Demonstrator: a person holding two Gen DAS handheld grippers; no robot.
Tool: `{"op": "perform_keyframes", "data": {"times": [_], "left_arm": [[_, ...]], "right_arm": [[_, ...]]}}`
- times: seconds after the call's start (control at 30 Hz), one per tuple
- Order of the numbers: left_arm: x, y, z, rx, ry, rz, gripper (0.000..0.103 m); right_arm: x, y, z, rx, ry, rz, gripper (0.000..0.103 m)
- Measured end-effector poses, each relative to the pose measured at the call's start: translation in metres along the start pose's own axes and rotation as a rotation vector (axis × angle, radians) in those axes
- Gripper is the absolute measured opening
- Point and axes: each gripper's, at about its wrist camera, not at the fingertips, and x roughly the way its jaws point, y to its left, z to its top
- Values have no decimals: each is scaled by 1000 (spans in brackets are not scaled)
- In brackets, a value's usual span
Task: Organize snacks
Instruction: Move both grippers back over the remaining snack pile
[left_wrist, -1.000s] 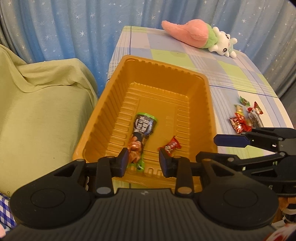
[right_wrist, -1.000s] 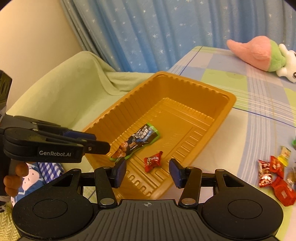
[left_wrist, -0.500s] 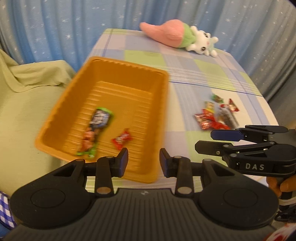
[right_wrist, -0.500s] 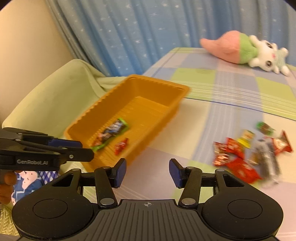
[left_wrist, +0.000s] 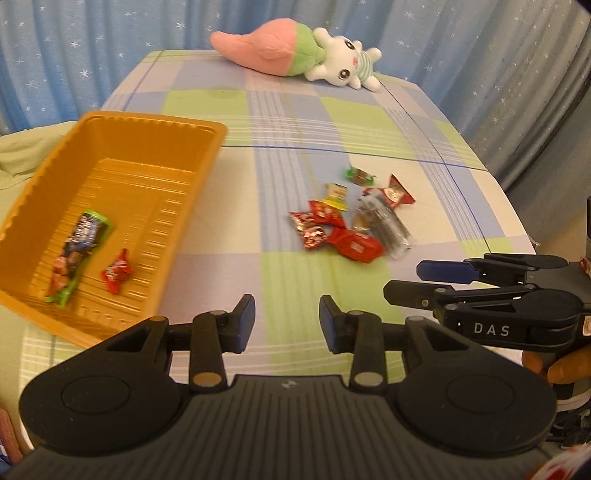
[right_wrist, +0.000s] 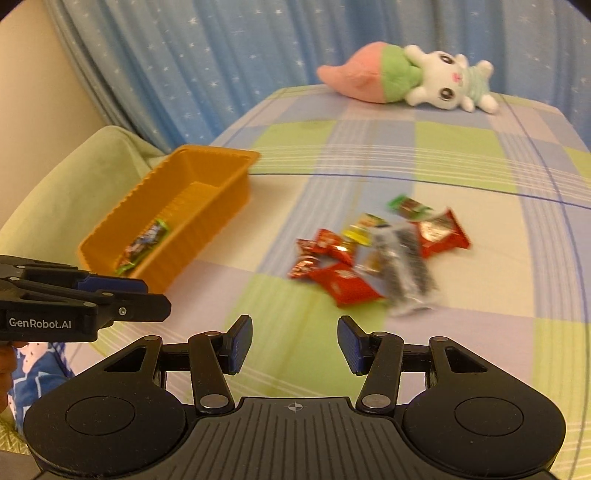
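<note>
An orange tray (left_wrist: 207, 166) stands at the table's left edge; it also shows in the right wrist view (right_wrist: 229, 199). In it lie a dark green-edged snack pack (left_wrist: 79, 242) and a small red candy (left_wrist: 117, 275). A pile of snacks (left_wrist: 351, 221) lies on the checked cloth to the tray's right, with red packets, a yellow one, a green one and a dark clear-wrapped bar (right_wrist: 406, 266). My left gripper (left_wrist: 287, 323) is open and empty, above the cloth near the table's front. My right gripper (right_wrist: 295, 345) is open and empty, short of the pile.
A pink and green plush toy (left_wrist: 295, 59) lies at the table's far end before a blue star curtain. A green covered seat (right_wrist: 74, 184) stands left of the table. The table's right edge (left_wrist: 517, 221) drops off beyond the pile.
Both grippers have swung right, away from the tray and toward the snack pile. The tray has slid to the left of both views. Both stay open and empty.
</note>
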Motion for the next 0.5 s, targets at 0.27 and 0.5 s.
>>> {"op": "perform_keyframes", "data": {"times": [0.27, 0.5], "left_arm": [[22, -28, 1, -11, 2, 30, 34], [40, -38, 9, -42, -7, 77, 34]], "right_arm": [[-9, -43, -6, 19, -15, -60, 52], [-5, -71, 3, -1, -49, -82, 52]]}}
